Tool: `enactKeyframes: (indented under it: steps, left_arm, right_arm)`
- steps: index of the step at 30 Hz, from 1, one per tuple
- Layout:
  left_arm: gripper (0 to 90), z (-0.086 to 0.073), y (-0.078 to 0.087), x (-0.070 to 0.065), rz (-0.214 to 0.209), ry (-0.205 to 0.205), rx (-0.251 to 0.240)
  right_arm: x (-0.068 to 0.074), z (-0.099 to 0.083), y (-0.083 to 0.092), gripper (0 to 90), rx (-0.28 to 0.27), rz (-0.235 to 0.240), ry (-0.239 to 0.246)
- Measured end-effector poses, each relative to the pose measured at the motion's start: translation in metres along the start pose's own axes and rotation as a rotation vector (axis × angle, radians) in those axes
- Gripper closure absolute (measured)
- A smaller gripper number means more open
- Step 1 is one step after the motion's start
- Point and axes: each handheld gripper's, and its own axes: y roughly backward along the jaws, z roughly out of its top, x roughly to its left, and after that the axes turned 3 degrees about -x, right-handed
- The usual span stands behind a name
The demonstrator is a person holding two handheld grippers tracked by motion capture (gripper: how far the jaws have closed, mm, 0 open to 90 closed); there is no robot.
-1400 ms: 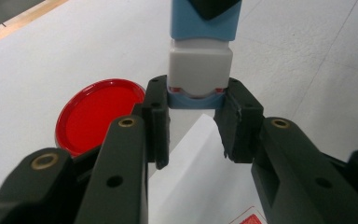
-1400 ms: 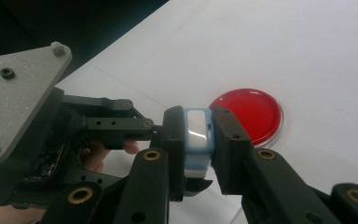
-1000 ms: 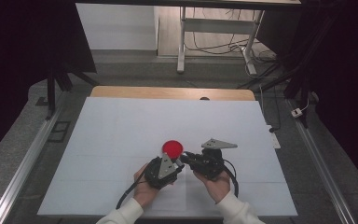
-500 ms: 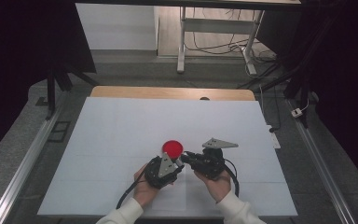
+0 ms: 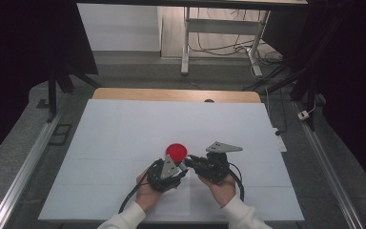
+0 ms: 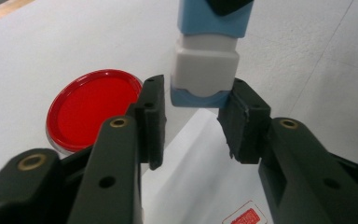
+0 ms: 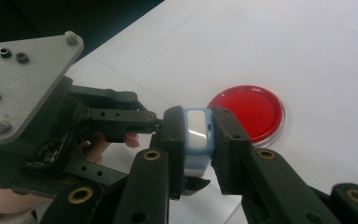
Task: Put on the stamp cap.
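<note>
The left tongs [image 6: 193, 119] have just been easing off the stamp's [image 6: 205, 74] cap end, freeing it, while the right tongs [image 7: 198, 140] clench the stamp above the bench [image 5: 124, 129], beside the red pad [image 5: 176, 151].

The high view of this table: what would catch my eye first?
A round red ink pad in a clear dish glows on the white table, just beyond two black grippers meeting. The right gripper clamps a small blue-and-white stamp block, whose lower end sits between the left gripper's just-opening jaws.
</note>
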Motion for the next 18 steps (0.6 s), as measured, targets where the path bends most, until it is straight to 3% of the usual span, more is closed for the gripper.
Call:
enactKeyframes:
  steps: [12,18]
  left_arm:
    - [46.4,-0.002,0.005,0.010,-0.037,0.046,0.024]
    - [43.1,-0.004,0.017,0.017,-0.068,0.062,0.044]
  right_arm:
    - [-0.003,0.003,0.006,75.6,-0.037,0.001,0.013]
    - [-0.007,0.004,0.008,75.6,-0.043,0.001,0.026]
